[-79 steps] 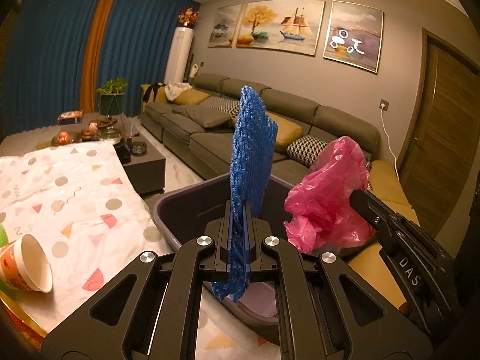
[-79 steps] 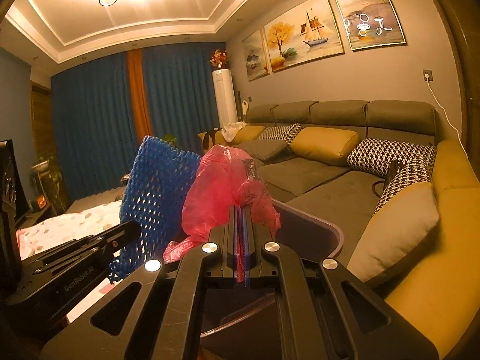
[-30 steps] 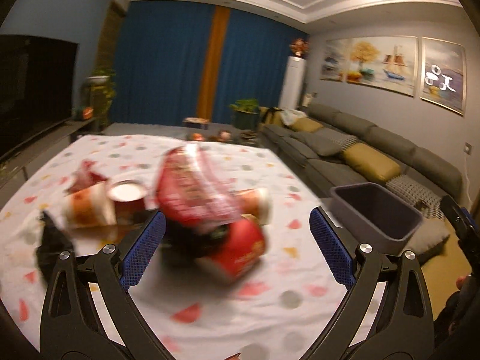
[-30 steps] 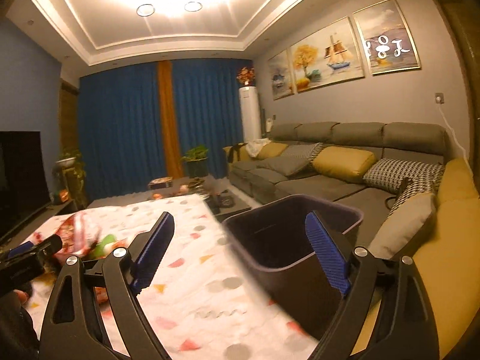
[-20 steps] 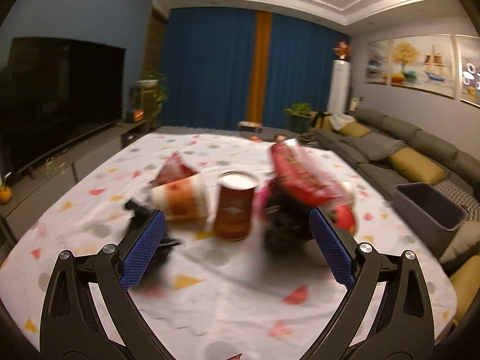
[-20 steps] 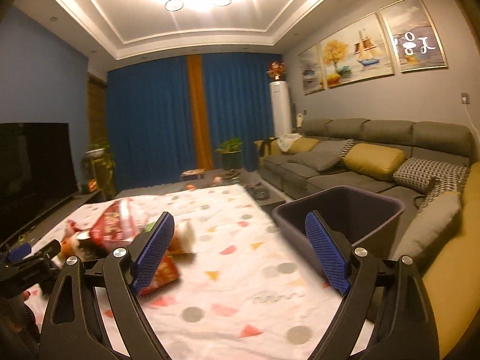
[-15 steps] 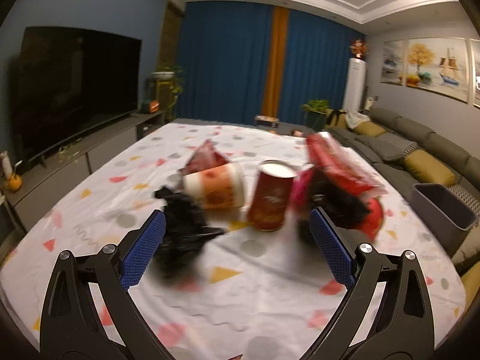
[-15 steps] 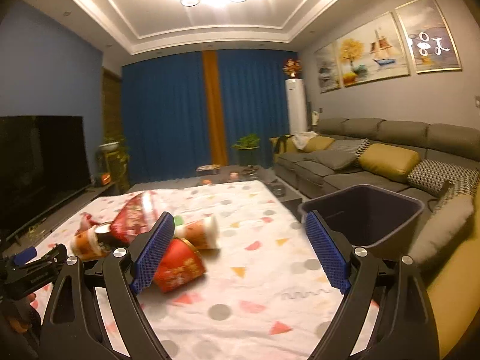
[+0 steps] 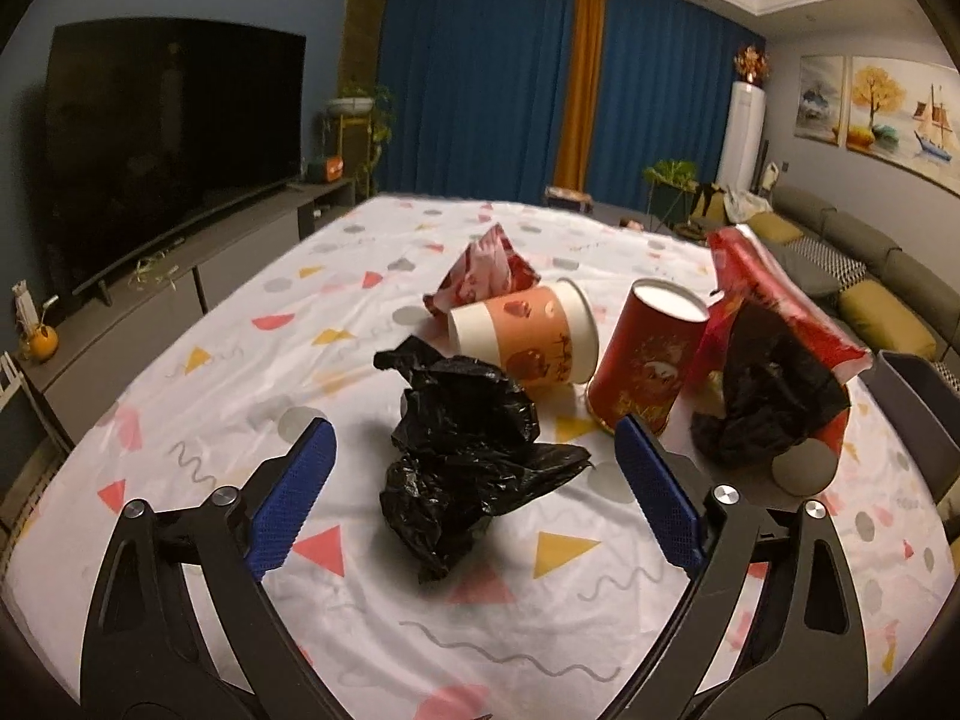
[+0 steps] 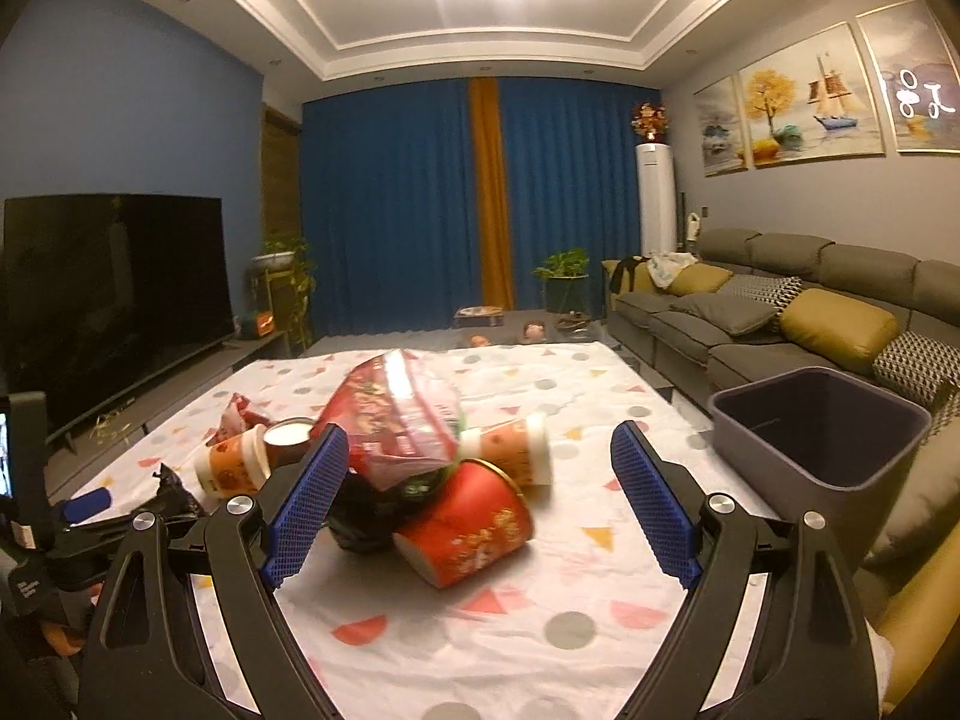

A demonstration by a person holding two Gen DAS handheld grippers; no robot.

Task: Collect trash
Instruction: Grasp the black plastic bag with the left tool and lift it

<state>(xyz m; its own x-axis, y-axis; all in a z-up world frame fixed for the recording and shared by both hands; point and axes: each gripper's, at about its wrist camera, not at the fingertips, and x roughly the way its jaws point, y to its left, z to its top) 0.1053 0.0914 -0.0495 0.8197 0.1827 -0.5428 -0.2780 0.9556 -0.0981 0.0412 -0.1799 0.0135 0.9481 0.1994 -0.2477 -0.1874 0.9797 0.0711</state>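
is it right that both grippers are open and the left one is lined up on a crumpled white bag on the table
Not quite: the bag is black, not white, as the left wrist view shows. The rest holds: the left gripper and right gripper are both open, and the left one is lined up on that crumpled bag on the table.

TV (image 9: 168, 138) on L wall; blue curtains (image 10: 408, 204) at rear; sofa (image 10: 780, 312) w/ cushions along R wall; paintings (image 10: 798, 108) above.
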